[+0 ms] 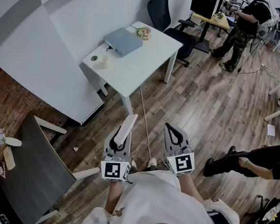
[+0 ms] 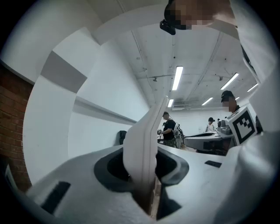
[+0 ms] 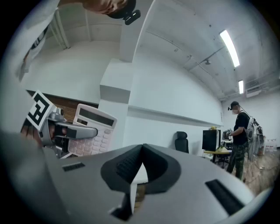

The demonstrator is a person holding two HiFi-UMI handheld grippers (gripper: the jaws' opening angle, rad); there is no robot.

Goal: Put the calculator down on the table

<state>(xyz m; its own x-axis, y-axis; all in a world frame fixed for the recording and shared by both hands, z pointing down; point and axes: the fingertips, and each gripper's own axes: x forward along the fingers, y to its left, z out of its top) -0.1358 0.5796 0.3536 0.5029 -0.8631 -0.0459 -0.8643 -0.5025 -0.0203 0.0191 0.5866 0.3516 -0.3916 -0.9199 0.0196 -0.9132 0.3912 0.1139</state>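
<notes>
My left gripper [image 1: 119, 144] is shut on a white calculator [image 1: 125, 131], held edge-on and sticking forward from between the jaws, over the wooden floor. In the left gripper view the calculator [image 2: 144, 144] rises as a thin white slab from the left gripper [image 2: 146, 168]. The right gripper view shows the calculator's [image 3: 92, 129] keys and display at the left, clamped in the left gripper [image 3: 65, 131]. My right gripper [image 1: 175, 137] hangs beside it, shut, with nothing between its jaws [image 3: 139, 168]. A white table [image 1: 139, 64] stands ahead, some way off.
On the white table lie a blue book [image 1: 123, 41], a small bunch of flowers [image 1: 143, 32] and a cup [image 1: 104, 60]. A dark table [image 1: 36, 163] is at the lower left. A black office chair [image 1: 164, 13] and a standing person [image 1: 244, 25] are farther back; someone's legs [image 1: 253, 162] reach in at the right.
</notes>
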